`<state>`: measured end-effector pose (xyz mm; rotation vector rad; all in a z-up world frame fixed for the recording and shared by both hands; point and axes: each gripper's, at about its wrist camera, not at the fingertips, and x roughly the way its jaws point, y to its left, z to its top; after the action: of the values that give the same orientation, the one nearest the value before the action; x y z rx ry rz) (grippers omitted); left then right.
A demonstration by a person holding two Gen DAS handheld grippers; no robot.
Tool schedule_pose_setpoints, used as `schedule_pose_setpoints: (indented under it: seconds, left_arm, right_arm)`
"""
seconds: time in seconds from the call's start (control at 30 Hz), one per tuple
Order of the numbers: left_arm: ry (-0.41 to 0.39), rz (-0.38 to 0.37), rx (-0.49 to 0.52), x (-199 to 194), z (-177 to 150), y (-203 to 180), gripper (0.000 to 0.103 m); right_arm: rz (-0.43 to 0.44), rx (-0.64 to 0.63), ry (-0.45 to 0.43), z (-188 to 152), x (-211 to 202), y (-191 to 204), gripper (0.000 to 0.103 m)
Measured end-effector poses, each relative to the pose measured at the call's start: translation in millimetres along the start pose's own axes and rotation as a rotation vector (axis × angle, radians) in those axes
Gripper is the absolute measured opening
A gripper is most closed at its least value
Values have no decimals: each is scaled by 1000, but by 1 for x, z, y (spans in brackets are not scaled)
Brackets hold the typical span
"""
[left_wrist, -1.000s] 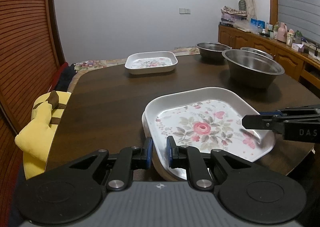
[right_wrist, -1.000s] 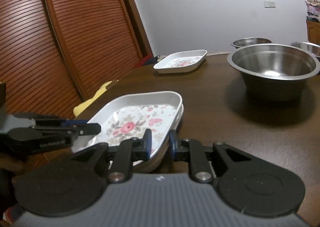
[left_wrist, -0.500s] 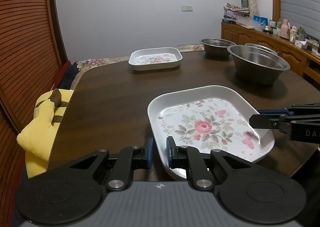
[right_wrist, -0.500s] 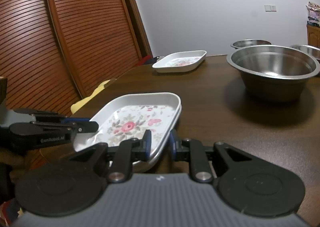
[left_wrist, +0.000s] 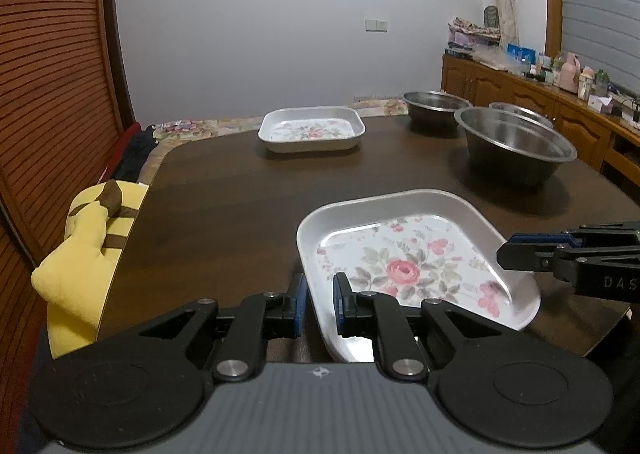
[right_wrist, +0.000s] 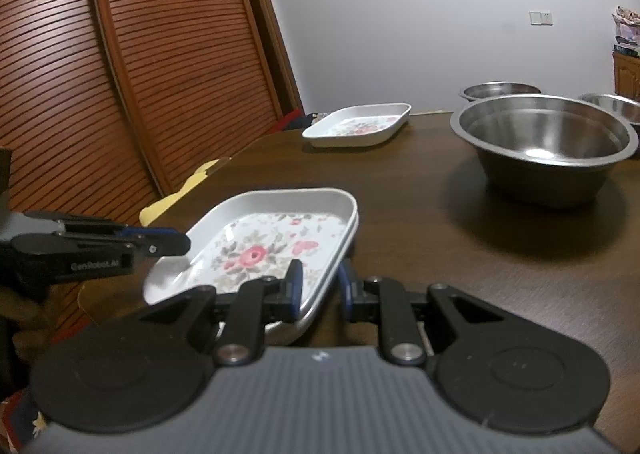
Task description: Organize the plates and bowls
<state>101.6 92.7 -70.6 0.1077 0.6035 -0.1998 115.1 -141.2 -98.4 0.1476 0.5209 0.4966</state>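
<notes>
Taking the near floral plate (left_wrist: 404, 266) as my landmark: my left gripper (left_wrist: 320, 304) is clamped on its left rim, my right gripper (right_wrist: 318, 288) on the opposite rim, so I judge both share the load to keep it level; beyond it sits the second floral plate (left_wrist: 311, 129), its likely stack, with steel bowls (left_wrist: 516, 146) right of that

there are two floral trays: one near (left_wrist: 416, 266), one far (left_wrist: 312, 128). there are three steel bowls: one big on the right (left_wrist: 516, 150), two far behind it (left_wrist: 434, 104) (left_wrist: 520, 112). there is one yellow cushion on the left (left_wrist: 86, 254).
</notes>
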Motion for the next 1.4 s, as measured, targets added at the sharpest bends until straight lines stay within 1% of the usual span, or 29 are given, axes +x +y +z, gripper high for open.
schedule_pose_setpoints:
  seconds: [0.23,0.47,0.73,0.87,1.07,1.1,1.17,1.2,1.23,1.4]
  left_arm:
    - [-21,-18,-5,-3,20,3,16]
    - [-48,-40,-32,-2,52,13,16]
    - [-63,-44,-24,11,88,22,16]
    - [-51,-64,-17,27,103,26,29]
    - [-46,-52,12,47,121,27,35]
    - [-46,-54,11,52,124,29,36]
    - [-42,-58,5,60,130,32,38]
    - [-41,-60,1,63,132,34,38]
    - [-40,-62,-3,68,136,35,38]
    - [-29,-61,-13,93,146,41,39]
  right_arm:
    - [-8,-18,-29,13,-9,-4,21]
    - [-21,-91,-68,47,-19,-7,21]
    - [-42,-171,-59,83,-9,-13,21]
    - [-72,-194,-27,100,11,-17,21]
    - [-62,-192,19,115,38,-21,21]
    - [-60,-193,28,118,42,-21,22]
    - [-57,-193,43,122,50,-22,29]
    - [-55,-191,49,124,52,-21,36]
    - [-53,-189,53,126,54,-21,40]
    - [-51,-198,91,136,76,-22,39]
